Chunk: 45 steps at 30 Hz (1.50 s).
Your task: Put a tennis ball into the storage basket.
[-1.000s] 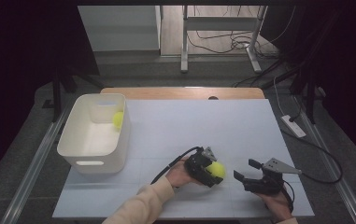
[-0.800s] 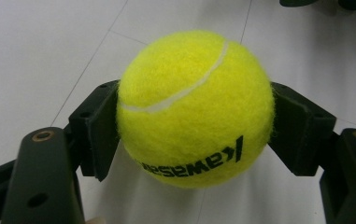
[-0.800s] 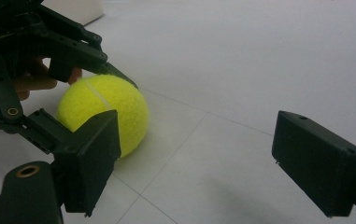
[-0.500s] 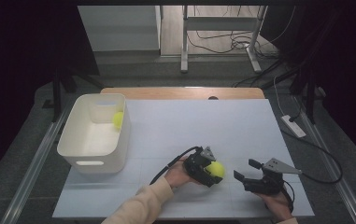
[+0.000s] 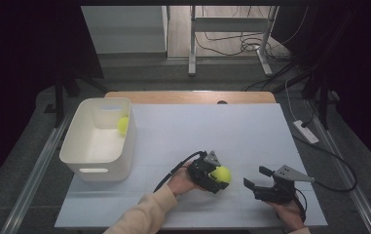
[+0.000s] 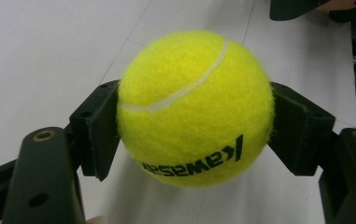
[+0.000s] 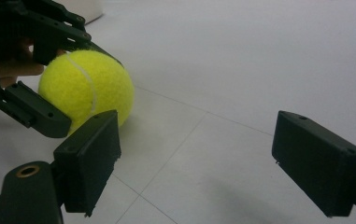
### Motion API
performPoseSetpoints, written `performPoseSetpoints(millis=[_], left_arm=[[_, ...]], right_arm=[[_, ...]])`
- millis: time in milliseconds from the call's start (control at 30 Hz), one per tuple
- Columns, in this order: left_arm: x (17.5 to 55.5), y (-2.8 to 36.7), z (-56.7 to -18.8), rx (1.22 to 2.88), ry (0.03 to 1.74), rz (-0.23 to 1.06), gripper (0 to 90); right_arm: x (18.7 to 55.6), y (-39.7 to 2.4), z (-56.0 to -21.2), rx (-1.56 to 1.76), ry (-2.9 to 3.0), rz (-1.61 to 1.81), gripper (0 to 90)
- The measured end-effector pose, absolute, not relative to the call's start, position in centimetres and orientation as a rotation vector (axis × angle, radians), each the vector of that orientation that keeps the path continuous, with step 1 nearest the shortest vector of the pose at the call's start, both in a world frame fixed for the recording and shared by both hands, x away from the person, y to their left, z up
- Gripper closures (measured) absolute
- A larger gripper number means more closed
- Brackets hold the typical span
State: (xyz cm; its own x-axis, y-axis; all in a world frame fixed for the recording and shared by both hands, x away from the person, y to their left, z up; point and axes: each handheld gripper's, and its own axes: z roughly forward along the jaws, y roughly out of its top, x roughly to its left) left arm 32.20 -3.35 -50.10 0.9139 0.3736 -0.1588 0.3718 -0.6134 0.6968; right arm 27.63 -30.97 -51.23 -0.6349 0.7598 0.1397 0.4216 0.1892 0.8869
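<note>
1. Little has shifted since the earlier pictures: both hands sit where they were near the front of the table (image 5: 193, 122), and the ball stays between the left tongs' jaws, which have closed a touch further on it.
2. Left tongs (image 5: 215, 176) are clamped on a yellow tennis ball (image 5: 220, 174); in the left gripper view the two black pads press into the ball (image 6: 195, 107) from either side, at about its widest part.
3. Black lettering runs upside down along the lower part of the ball in that view, and a white seam curves across its top.
4. From above, the ball lies low over the white table, right of centre near the front edge; the right gripper view shows a shadow just beneath it, but I cannot tell whether it rests on the surface.
5. Right tongs (image 5: 258, 178) stand wide open with nothing between the jaws, close to the right of the ball and pointing toward it.
6. In the right gripper view the ball (image 7: 88, 87) and the left tongs (image 7: 80, 86) show at upper left, just beyond the near jaw, apart from it.
7. A white bin (image 5: 83, 161) stands at the left side of the table, well apart from both hands.
8. A second yellow ball (image 5: 122, 125) lies inside the bin, against its far right wall.
9. A cream sleeve (image 5: 144, 217) covers the left forearm, which comes in from the bottom edge.
</note>
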Motion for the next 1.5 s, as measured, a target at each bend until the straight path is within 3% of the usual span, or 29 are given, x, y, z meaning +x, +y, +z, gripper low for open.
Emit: performPoseSetpoints(millis=[1500], left_arm=[[32.8,2.6,-46.0,2.091,0.655,0.131,26.4]], right_arm=[[27.6,-30.9,-51.1,1.113,2.133,1.427,15.4]])
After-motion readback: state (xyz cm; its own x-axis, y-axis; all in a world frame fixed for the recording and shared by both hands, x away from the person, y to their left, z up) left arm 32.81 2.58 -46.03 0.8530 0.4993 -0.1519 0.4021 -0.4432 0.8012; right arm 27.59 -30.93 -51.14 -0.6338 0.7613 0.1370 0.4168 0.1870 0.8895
